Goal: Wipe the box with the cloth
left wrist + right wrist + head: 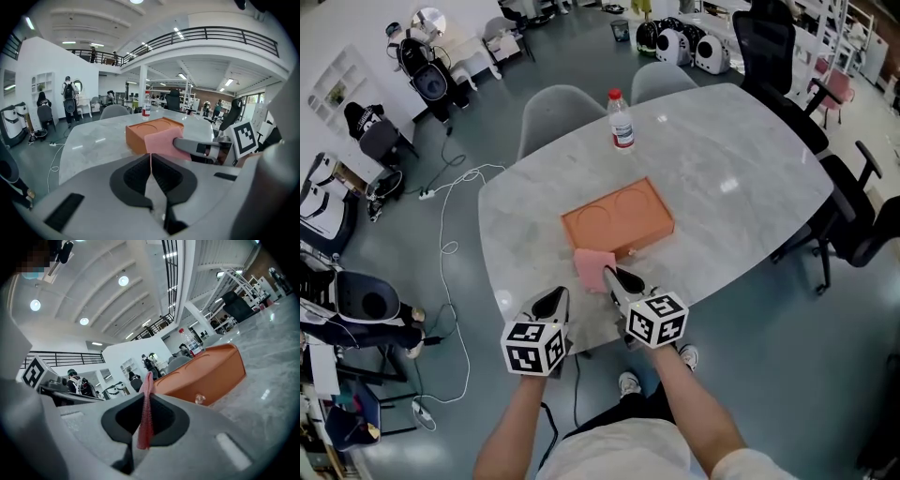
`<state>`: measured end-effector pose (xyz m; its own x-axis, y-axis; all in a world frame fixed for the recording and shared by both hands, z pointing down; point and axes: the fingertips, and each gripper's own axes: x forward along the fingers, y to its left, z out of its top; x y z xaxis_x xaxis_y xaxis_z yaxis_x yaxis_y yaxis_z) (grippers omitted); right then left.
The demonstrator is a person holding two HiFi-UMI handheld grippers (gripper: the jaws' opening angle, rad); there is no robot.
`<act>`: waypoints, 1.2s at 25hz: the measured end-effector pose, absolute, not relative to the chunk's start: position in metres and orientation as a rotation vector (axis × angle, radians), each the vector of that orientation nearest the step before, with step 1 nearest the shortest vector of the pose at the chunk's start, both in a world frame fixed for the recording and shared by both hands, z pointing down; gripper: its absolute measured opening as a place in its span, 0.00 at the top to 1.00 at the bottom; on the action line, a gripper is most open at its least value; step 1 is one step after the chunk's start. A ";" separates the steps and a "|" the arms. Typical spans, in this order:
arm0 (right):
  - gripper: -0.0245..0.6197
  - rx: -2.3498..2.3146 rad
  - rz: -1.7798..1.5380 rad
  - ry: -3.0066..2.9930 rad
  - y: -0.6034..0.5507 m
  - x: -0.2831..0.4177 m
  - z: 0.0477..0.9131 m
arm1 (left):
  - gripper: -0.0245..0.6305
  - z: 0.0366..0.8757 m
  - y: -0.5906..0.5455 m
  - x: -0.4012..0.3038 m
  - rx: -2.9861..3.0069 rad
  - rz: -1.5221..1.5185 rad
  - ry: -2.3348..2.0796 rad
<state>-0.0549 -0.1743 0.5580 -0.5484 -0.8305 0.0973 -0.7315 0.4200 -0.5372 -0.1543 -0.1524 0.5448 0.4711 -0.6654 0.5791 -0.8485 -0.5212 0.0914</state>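
Observation:
An orange box (pixel 617 220) with two round recesses in its top lies in the middle of the marble table (pixel 741 178). My right gripper (pixel 609 274) is shut on a pink cloth (pixel 592 267), which hangs just off the box's near left corner. In the right gripper view the cloth (pixel 146 413) is pinched edge-on between the jaws, with the box (pixel 206 376) right behind it. My left gripper (pixel 559 295) sits near the table's front edge, shut with nothing in it. From the left gripper view, the cloth (pixel 161 143) covers part of the box (pixel 152 131).
A water bottle with a red cap (pixel 621 120) stands at the table's far side. Grey chairs (pixel 558 105) are behind the table and black office chairs (pixel 862 225) on the right. Cables trail on the floor at left.

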 end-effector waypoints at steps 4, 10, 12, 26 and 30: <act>0.94 -1.467 -0.806 2.465 -0.177 -0.049 0.569 | 0.94 0.548 -0.151 -0.152 2.357 0.691 -1.260; 0.94 -1.534 -0.839 2.431 -0.180 -0.039 0.578 | 0.94 0.551 -0.151 -0.151 2.352 0.706 -1.259; 0.94 -1.547 -0.846 2.422 -0.182 -0.036 0.579 | 0.94 0.552 -0.152 -0.150 2.351 0.710 -1.260; 0.94 -1.653 -0.804 2.450 -0.196 -0.004 0.583 | 0.94 0.553 -0.158 -0.138 2.323 0.703 -1.283; 0.94 -1.688 -0.784 2.460 -0.201 0.011 0.583 | 0.94 0.553 -0.161 -0.130 2.316 0.701 -1.289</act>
